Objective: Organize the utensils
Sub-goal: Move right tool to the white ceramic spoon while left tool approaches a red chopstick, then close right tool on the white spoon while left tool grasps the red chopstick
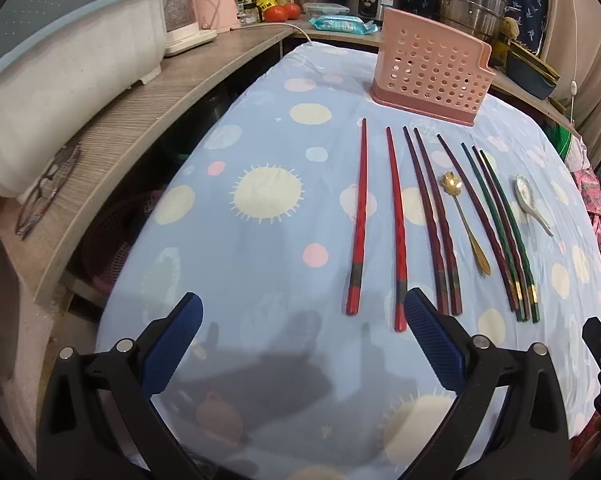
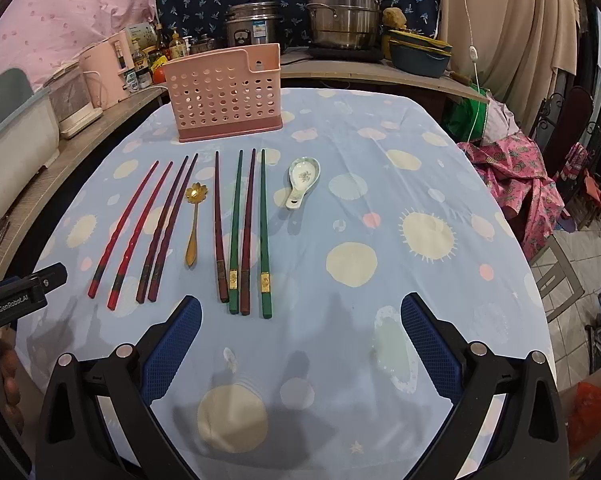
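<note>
A pink perforated utensil holder (image 1: 430, 76) (image 2: 226, 94) stands upright at the far side of the table. In front of it lie two red chopsticks (image 1: 358, 220) (image 2: 124, 226), two dark maroon chopsticks (image 1: 432, 220) (image 2: 166, 224), a gold flower spoon (image 1: 462, 220) (image 2: 193, 224), several maroon and green chopsticks (image 1: 496, 228) (image 2: 246, 232) and a white ceramic spoon (image 1: 530, 202) (image 2: 302, 182). My left gripper (image 1: 304, 308) is open, hovering near the red chopsticks' near ends. My right gripper (image 2: 300, 308) is open near the green chopsticks' ends. Neither holds anything.
A blue dotted tablecloth (image 1: 260, 240) (image 2: 380, 220) covers the table. A wooden counter (image 1: 148, 120) on the left carries a white bin and appliances; pots (image 2: 340, 8) stand behind. Pink fabric (image 2: 516, 176) hangs off the right side.
</note>
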